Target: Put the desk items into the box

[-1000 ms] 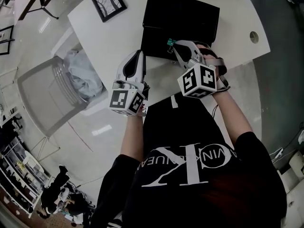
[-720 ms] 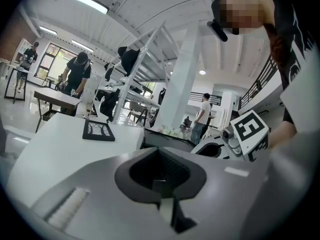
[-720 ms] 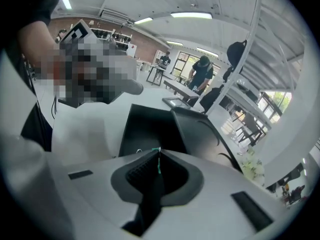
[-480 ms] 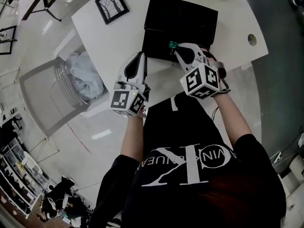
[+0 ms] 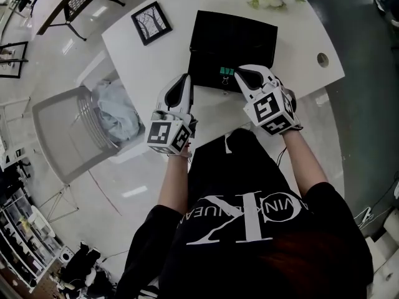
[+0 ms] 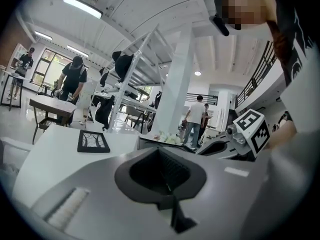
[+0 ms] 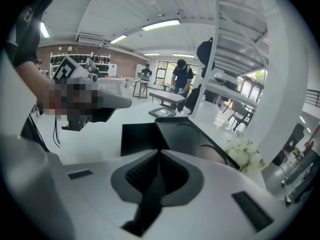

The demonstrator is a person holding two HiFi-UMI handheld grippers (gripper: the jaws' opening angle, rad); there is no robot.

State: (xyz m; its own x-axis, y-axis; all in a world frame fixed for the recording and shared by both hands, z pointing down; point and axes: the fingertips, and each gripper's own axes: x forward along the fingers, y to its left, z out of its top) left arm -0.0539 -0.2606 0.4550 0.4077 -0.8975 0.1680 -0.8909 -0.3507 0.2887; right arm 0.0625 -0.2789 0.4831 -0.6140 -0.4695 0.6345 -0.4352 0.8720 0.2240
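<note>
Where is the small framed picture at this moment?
In the head view the framed picture lies flat on the white desk, near its far left corner, left of the black box and beyond the left gripper.

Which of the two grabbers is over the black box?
The right gripper: its tip is over the black box, by the green clips. The left gripper is beside the box, over the white desk.

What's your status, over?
Left tool, right tool shut. Green clips at box's near side, by right tool. Frame on desk, outside box.
</note>
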